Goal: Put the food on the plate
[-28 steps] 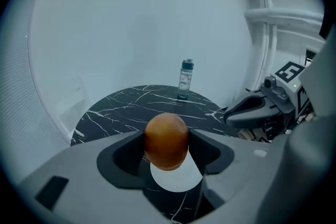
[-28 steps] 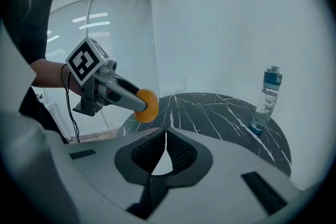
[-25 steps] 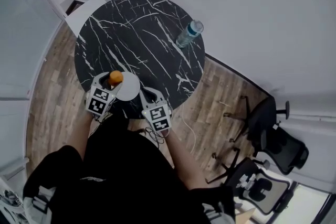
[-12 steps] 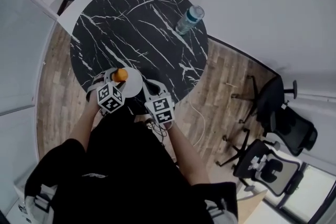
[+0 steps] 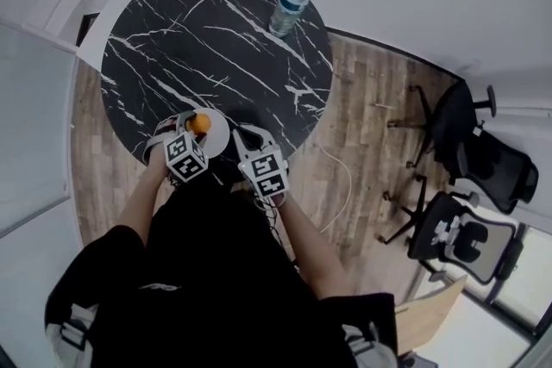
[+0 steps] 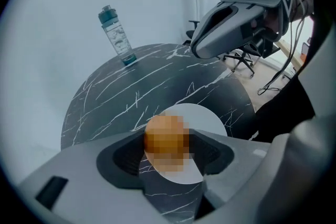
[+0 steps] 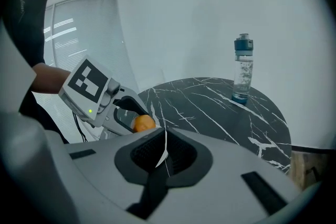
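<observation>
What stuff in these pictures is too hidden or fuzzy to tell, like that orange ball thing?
1. The round orange food: a mosaic patch covers it in the left gripper view and it is tiny in the head view, so its kind is unclear.
2. Whether it touches the round white plate: the left gripper hides its underside.
3. The clear water bottle: any label is too small to read.

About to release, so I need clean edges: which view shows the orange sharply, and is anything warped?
Left gripper view: orange mosaic-blurred, white plate crisp. Right gripper view: orange sharp but small, fisheye bends the marble table. Head view: sharp, evenly lit, orange tiny.
</observation>
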A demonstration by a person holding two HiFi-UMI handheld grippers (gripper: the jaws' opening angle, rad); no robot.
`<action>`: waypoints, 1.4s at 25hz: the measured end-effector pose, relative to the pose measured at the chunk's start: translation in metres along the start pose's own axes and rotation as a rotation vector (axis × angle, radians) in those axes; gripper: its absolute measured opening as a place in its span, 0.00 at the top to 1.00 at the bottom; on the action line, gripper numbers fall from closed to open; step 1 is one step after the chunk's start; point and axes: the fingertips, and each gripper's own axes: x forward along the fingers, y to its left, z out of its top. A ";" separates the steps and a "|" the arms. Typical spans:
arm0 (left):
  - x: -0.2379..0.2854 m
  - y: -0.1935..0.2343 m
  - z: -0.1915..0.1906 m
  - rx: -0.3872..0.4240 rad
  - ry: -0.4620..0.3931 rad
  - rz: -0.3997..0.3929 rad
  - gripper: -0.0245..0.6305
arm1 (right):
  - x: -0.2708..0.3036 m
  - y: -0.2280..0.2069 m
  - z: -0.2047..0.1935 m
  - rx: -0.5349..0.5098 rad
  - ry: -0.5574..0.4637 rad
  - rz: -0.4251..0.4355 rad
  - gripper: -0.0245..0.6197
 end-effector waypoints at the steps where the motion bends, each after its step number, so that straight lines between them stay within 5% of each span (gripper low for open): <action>1: 0.002 0.000 0.002 0.014 0.001 0.000 0.57 | -0.001 -0.002 -0.001 0.008 -0.002 -0.007 0.96; 12: 0.011 -0.010 0.016 0.081 0.017 -0.014 0.56 | -0.017 -0.007 -0.020 0.049 0.000 -0.040 0.96; 20: -0.002 -0.020 0.023 -0.149 -0.061 -0.121 0.59 | -0.021 -0.002 -0.020 0.040 -0.010 -0.028 0.96; 35: -0.011 -0.033 0.018 -0.172 -0.065 -0.098 0.59 | -0.025 0.009 -0.021 0.023 -0.006 0.002 0.96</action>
